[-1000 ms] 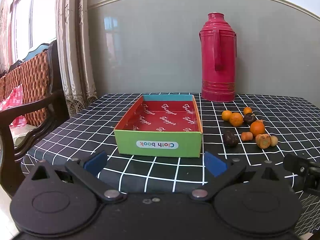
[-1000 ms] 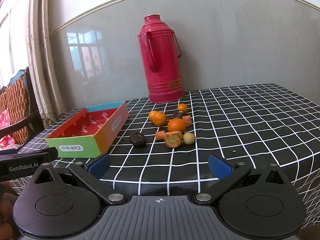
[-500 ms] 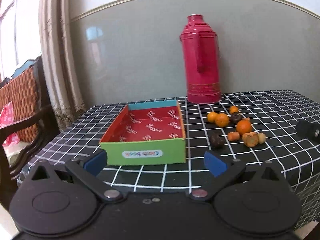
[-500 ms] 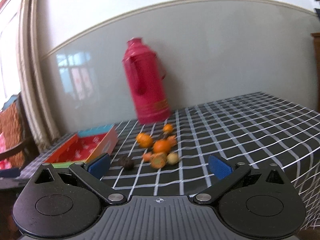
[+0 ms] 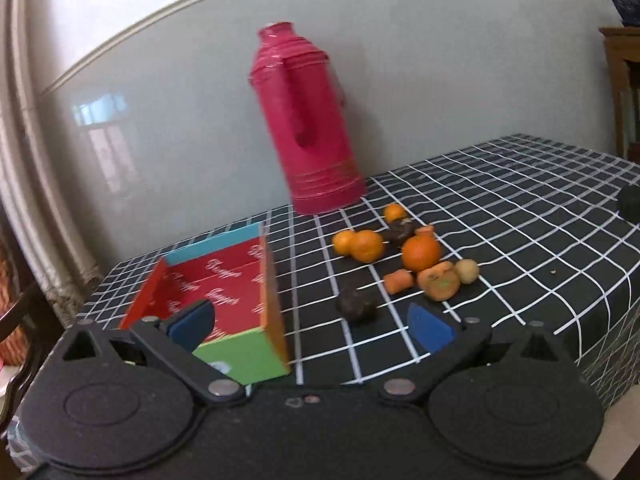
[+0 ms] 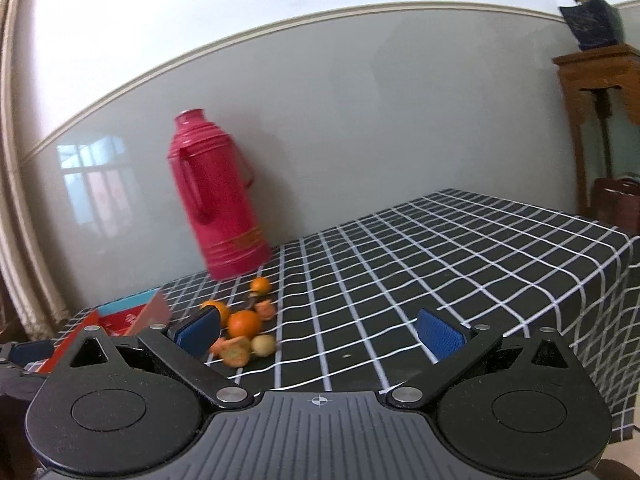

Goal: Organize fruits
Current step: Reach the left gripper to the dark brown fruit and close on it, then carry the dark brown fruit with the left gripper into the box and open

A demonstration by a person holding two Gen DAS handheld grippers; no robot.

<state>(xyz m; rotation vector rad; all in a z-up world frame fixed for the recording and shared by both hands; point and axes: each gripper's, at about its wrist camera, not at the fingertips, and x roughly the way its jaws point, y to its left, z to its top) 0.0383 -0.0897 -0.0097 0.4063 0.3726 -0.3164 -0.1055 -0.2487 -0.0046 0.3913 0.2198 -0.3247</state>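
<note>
A cluster of small fruits [image 5: 404, 256] lies on the black checked tablecloth: oranges [image 5: 420, 253], a dark fruit [image 5: 355, 303], cut orange pieces [image 5: 439, 283] and a pale round one [image 5: 467, 271]. To their left stands an open box [image 5: 224, 280] with a red inside and a green front wall. My left gripper [image 5: 311, 326] is open near the table's front edge, with the box's right corner and the dark fruit ahead of it. My right gripper [image 6: 320, 330] is open and empty; the fruits [image 6: 244, 330] sit by its left finger, and the box [image 6: 132, 314] shows at far left.
A tall red thermos [image 5: 308, 124] stands against the grey wall behind the fruits, also visible as the thermos [image 6: 218, 196] in the right wrist view. The table's right edge [image 6: 624, 280] drops off; a wooden stand [image 6: 600, 120] with a potted plant [image 6: 588, 12] is beyond. A curtain [image 5: 36, 160] hangs left.
Both views have swung rightward and tilted; the box and fruits have shifted left in each frame. Both grippers stay open and hold nothing. The fruits and box have not moved on the table.
</note>
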